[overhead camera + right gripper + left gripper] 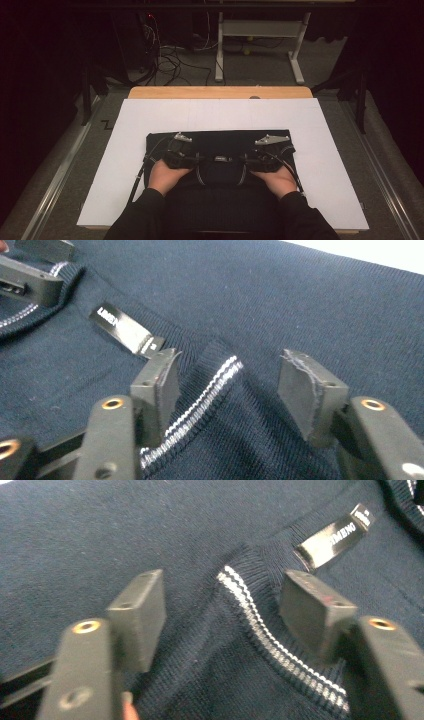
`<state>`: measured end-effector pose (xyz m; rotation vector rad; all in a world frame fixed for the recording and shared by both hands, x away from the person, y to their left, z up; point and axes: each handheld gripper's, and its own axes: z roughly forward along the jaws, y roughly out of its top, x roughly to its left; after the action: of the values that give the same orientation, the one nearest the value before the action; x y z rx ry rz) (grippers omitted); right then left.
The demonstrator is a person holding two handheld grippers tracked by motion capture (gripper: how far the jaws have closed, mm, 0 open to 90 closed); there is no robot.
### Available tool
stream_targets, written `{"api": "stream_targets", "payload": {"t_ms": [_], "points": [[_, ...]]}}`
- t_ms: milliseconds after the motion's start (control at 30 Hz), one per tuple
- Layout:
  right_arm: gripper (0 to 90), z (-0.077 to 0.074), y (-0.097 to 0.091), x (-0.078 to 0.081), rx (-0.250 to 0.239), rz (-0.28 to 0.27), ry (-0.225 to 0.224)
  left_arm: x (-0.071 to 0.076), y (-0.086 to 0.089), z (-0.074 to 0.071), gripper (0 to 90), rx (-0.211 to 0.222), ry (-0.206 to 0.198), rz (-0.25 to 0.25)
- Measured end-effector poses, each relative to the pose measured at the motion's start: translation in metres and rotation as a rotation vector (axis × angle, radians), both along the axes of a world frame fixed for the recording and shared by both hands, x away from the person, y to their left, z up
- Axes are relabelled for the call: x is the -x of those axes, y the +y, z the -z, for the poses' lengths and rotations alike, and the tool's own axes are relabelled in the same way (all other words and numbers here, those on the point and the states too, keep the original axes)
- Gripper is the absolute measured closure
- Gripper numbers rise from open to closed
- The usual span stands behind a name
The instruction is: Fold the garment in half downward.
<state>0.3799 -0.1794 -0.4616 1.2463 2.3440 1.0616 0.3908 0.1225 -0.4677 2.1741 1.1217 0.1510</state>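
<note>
The left tool [222, 612] straddles the striped collar [260, 625] of the dark sweater [220, 145], jaws spread, pads not pressing. The right tool [230, 385] straddles the collar likewise, beside the label [122, 330]. The sweater lies on the white worktop [220, 112].

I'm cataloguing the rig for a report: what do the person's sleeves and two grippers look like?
Black long sleeves. The left gripper and right gripper are black, with blocky pads on flat arms with brass-ringed holes; the right's pad is frayed. Each carries a grey plate and a black cable.
</note>
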Motion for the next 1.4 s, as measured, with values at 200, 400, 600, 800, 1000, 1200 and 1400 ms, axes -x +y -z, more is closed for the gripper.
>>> {"api": "stream_targets", "payload": {"t_ms": [200,400,600,800,1000,1200,1400], "points": [[65.5,0.003,0.003,0.000,0.029,-0.018,0.019,0.004,-0.004,0.000,55.3,-0.005,-0.014,0.025],[81.6,0.000,0.001,0.006,0.020,-0.023,-0.021,0.013,-0.001,-0.003,74.2,0.024,-0.077,-0.019],[82.7,-0.013,-0.008,0.024,-0.061,-0.046,-0.119,0.033,0.009,-0.016,74.7,0.103,-0.164,-0.030],[82.8,-0.019,-0.013,0.050,-0.105,-0.082,-0.190,0.058,0.016,-0.023,74.5,0.148,-0.207,0.001],[82.8,-0.021,-0.024,0.074,-0.160,-0.125,-0.210,0.082,0.023,-0.021,74.5,0.185,-0.225,0.038],[82.7,-0.025,-0.025,0.096,-0.159,-0.167,-0.229,0.109,0.025,-0.021,74.3,0.194,-0.255,0.076],[82.5,-0.027,-0.028,0.113,-0.159,-0.194,-0.237,0.132,0.026,-0.025,74.0,0.219,-0.255,0.112]]}}
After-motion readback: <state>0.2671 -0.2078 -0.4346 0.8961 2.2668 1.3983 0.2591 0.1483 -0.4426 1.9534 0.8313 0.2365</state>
